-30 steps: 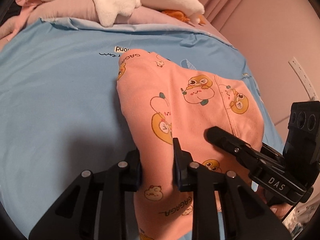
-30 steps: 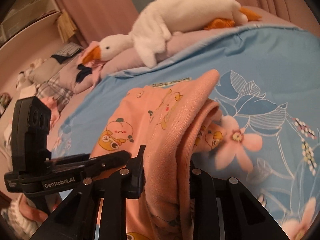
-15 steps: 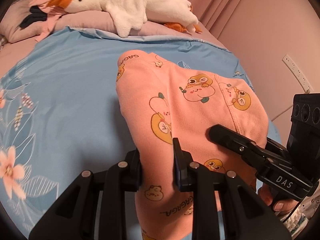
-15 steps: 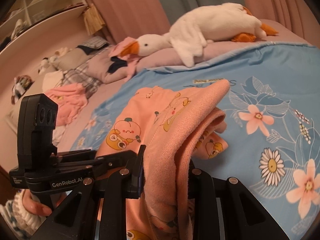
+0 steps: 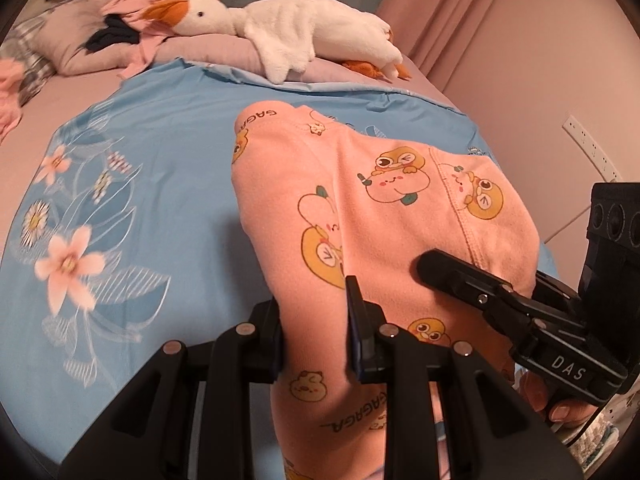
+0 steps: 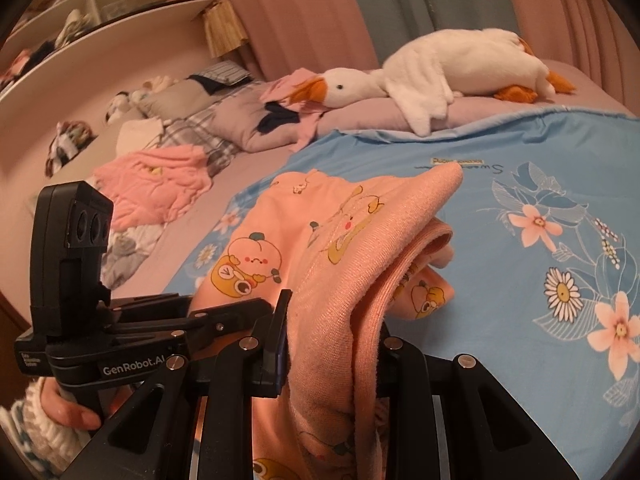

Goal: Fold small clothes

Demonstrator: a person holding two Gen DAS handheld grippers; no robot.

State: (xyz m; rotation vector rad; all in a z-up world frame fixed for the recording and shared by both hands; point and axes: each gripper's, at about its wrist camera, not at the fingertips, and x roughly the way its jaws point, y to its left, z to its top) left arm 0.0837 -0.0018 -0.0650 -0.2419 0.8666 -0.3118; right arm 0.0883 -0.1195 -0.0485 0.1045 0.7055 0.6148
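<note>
Both hand-held grippers, left (image 5: 316, 332) & right (image 6: 332, 336), clamped on pink garment (image 5: 380, 216), lifted over blue sheet (image 5: 160, 184) on bed.

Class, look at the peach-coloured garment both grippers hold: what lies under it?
Under the peach garment lies the blue flowered sheet, spread over the bed. The part of the sheet right beneath the cloth is covered, so anything there cannot be seen.
</note>
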